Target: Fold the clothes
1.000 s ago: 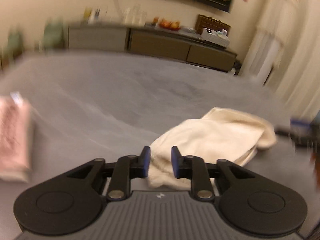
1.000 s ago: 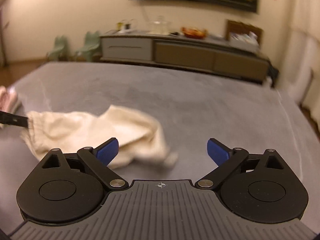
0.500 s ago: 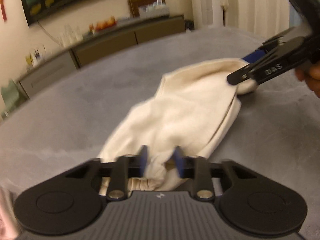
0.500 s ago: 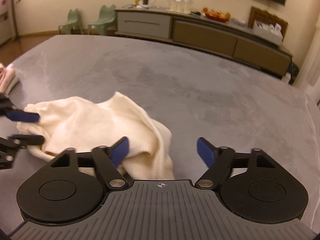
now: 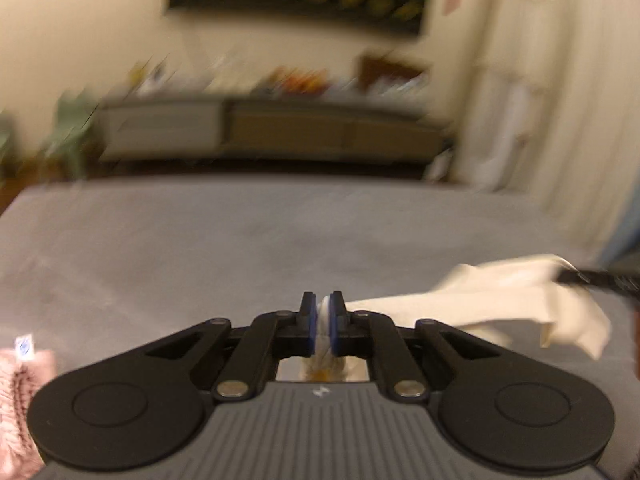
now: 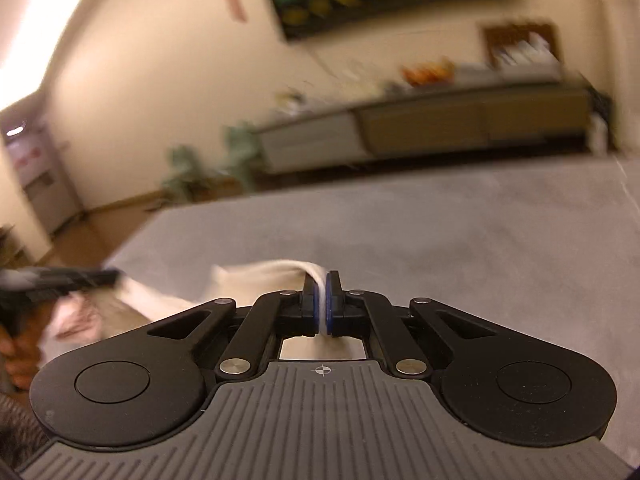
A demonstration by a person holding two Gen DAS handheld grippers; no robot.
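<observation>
Above the grey bed (image 5: pixel 240 240), both tongs pinch the cream garment (image 5: pixel 480 304), stretched crosswise between them.

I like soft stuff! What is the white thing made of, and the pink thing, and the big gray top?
Cream garment: soft, matte cloth, probably cotton; it droops and creases.
Pink item: looks knitted, with a ribbed texture.
Gray surface: matte, perhaps velvety fabric, with faint brush-like marks; blur leaves it unsure.

Two wrist views, low over the grey bed (image 5: pixel 240 240) (shared: sideboard (image 6: pixel 460 120) wall).
</observation>
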